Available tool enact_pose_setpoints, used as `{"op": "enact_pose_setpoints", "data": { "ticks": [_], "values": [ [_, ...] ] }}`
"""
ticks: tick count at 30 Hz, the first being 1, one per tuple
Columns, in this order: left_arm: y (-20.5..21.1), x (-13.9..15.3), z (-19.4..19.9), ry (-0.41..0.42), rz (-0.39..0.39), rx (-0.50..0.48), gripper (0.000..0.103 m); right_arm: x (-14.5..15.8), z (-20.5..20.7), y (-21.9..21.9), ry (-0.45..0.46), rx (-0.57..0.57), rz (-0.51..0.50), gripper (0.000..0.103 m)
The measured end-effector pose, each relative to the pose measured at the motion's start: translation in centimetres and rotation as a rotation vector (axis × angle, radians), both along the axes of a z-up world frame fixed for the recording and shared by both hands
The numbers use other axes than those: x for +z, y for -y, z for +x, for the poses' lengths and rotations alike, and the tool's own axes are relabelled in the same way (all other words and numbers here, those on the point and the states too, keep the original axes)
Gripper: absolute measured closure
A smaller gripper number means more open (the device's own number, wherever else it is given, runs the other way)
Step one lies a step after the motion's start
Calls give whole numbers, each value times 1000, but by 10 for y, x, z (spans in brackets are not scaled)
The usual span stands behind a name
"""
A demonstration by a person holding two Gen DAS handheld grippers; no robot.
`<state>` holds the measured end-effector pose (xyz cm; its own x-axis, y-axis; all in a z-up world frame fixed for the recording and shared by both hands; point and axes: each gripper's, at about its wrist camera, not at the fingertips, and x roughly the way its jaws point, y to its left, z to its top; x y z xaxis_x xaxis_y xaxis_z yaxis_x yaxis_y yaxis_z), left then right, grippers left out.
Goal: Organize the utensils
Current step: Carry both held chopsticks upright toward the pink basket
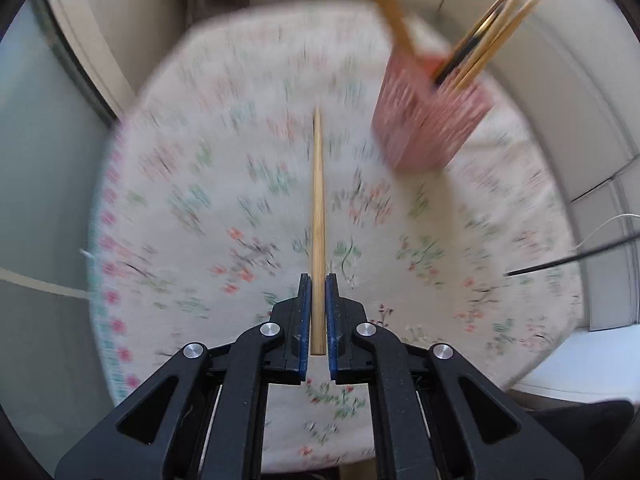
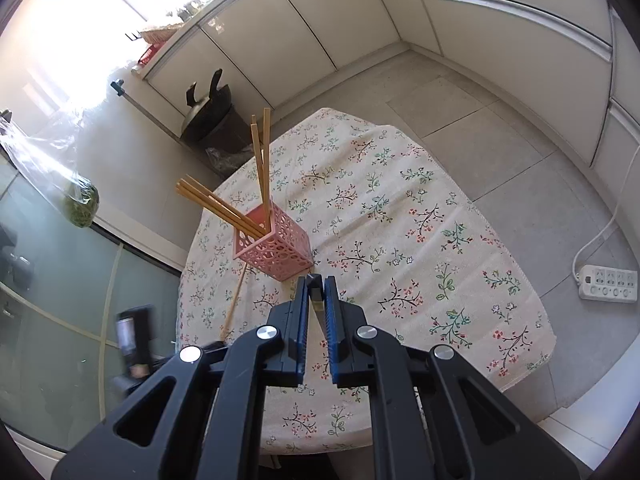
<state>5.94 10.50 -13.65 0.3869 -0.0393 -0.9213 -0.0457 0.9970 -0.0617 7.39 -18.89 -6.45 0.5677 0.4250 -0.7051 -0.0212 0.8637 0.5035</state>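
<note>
My left gripper [image 1: 318, 280] is shut on a bamboo chopstick [image 1: 318, 208] that points forward over the floral tablecloth [image 1: 200, 208]; the view is motion-blurred. The pink perforated holder [image 1: 430, 120] stands ahead to the right with several chopsticks [image 1: 492, 40] in it. In the right wrist view the holder [image 2: 276, 246] stands just beyond my right gripper [image 2: 316, 282], which is shut on a dark chopstick [image 2: 315, 294]. The left-held bamboo chopstick [image 2: 236, 300] shows left of the holder, and the dark one's tip [image 1: 568, 258] enters the left view from the right.
The round table [image 2: 440, 220] stands in a kitchen corner with white cabinets [image 2: 300, 12]. A dark bin with a kettle [image 2: 212, 120] stands behind the table. A power strip [image 2: 608, 282] lies on the floor at right. Glass panels [image 2: 60, 280] are at left.
</note>
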Motion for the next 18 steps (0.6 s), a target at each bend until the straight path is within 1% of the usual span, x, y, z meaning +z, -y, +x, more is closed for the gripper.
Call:
{"op": "enact_pose_setpoints", "data": {
  "ticks": [1, 3, 5, 7, 9, 11, 14, 18],
  "values": [
    [-1, 13, -6, 32, 6, -9, 97, 1, 0, 0, 1, 2, 3, 94],
    [-5, 46, -14, 116, 45, -31, 97, 2, -1, -2, 6, 13, 4, 93],
    [-7, 70, -9, 171, 56, -40, 97, 4, -1, -6, 13, 26, 2, 93],
    [-11, 87, -12, 218, 58, -49, 97, 5, -2, -10, 19, 34, -4, 93],
    [-12, 99, -9, 247, 64, -64, 97, 6, -3, -13, 26, 43, -12, 93],
    [-11, 110, -13, 270, 60, -77, 97, 8, -4, -16, 30, 50, -15, 93],
    [-12, 136, -19, 326, 43, -91, 97, 13, -6, -18, 46, 65, 5, 93],
    [-11, 174, -20, 424, -5, -102, 97, 27, -9, -18, 80, 55, 19, 94]
  ]
}}
